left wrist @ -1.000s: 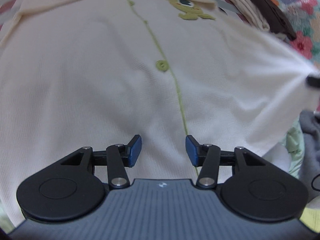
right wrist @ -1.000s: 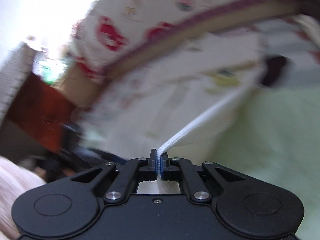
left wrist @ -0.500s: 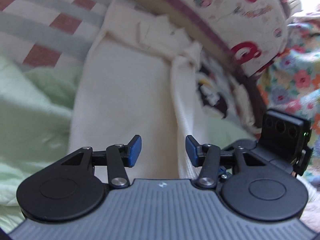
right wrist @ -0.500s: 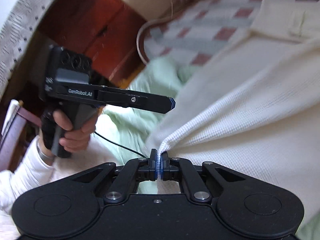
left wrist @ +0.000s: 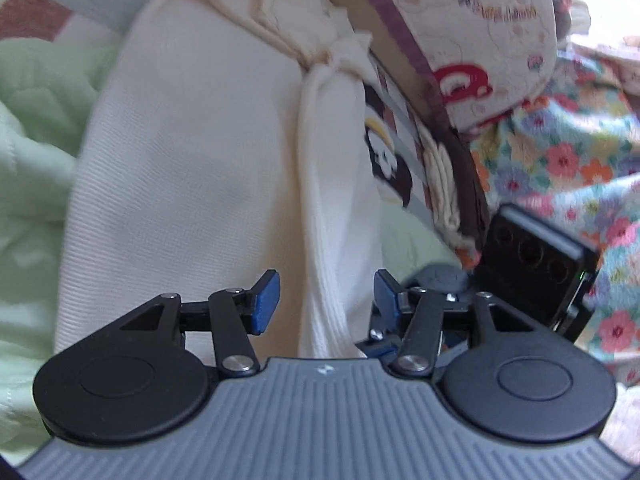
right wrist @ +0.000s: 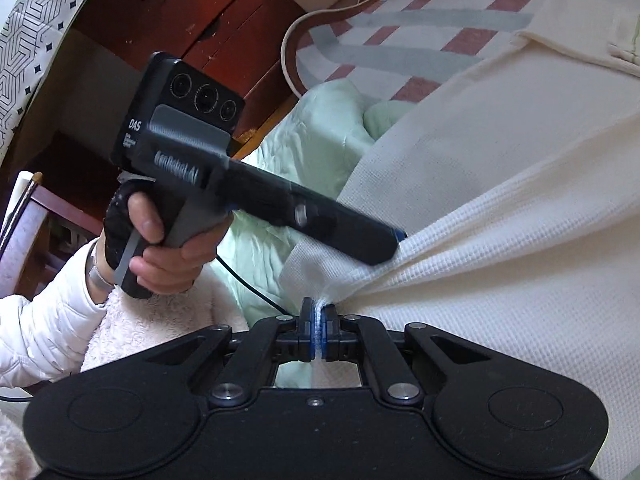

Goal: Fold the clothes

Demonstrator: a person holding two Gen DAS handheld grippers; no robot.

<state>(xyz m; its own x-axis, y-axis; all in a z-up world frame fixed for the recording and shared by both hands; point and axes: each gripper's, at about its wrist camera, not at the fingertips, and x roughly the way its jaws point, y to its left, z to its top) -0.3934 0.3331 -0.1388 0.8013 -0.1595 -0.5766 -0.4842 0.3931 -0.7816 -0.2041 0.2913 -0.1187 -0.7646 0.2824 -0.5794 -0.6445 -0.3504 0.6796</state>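
Observation:
A cream waffle-knit garment (left wrist: 192,160) lies on the bed, one side folded over into a long ridge. My left gripper (left wrist: 325,298) hangs just over that ridge. Its jaws are opening; the fold runs between the blue pads (left wrist: 266,300) without being pressed. In the right wrist view the same garment (right wrist: 500,200) spreads to the right, and my right gripper (right wrist: 319,324) is shut on a bunched edge of it. The left gripper's tip (right wrist: 394,242) rests against the cloth just beyond that pinch, held by a hand (right wrist: 160,248).
A pale green quilt (left wrist: 32,140) lies under the garment, over a red-and-grey checked blanket (right wrist: 400,20). A patterned pillow (left wrist: 480,20), other clothes with a cartoon print (left wrist: 388,160) and a floral cloth (left wrist: 580,152) crowd the right. Dark wooden furniture (right wrist: 200,12) stands beside the bed.
My right gripper has swung across with the garment's edge, laying one side over the other. The left gripper has come close beside it, over the new fold, with its jaws a little wider.

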